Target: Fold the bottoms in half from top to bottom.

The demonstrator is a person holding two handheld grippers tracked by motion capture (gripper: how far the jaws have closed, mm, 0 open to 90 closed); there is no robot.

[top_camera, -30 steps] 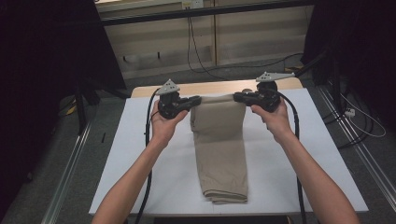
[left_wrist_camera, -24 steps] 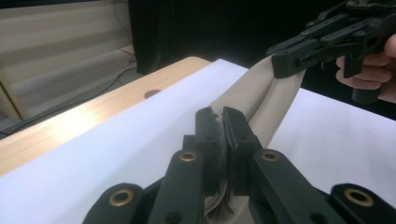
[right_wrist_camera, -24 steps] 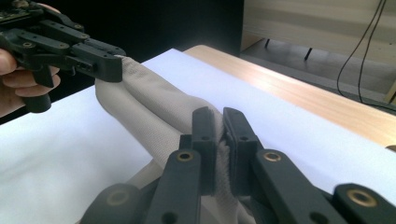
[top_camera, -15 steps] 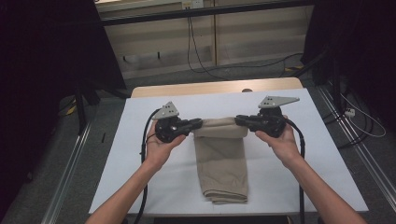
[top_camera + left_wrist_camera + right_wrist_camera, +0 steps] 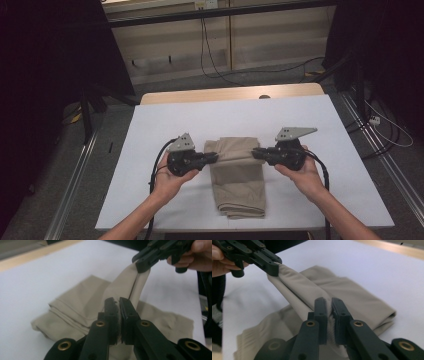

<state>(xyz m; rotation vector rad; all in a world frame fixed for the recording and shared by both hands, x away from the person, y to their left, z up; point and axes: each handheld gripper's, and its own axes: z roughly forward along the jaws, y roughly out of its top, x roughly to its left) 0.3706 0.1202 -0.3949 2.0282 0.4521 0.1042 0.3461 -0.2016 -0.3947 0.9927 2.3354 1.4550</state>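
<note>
A beige folded cloth (image 5: 238,180) lies lengthwise on the white table (image 5: 320,130), its far end lifted and doubled back over the rest. My left gripper (image 5: 214,157) is shut on the left corner of that raised edge (image 5: 117,307). At the opposite corner my right gripper (image 5: 256,152) is shut on the cloth (image 5: 329,306). The fabric (image 5: 125,285) stretches taut between the two grippers, above the lower layers (image 5: 359,297). In the left gripper view the right gripper (image 5: 143,265) pinches the far corner; in the right gripper view the left gripper (image 5: 273,270) does the same.
The table's wooden far edge (image 5: 225,94) shows beyond the white surface. Cables (image 5: 155,170) trail from both grippers toward the person. Metal rails (image 5: 75,175) run along the floor on both sides, and dark curtains (image 5: 55,50) hang left and right.
Both grippers have carried the cloth's far edge toward the person, folding it over the near part. The visible cloth is now much shorter.
</note>
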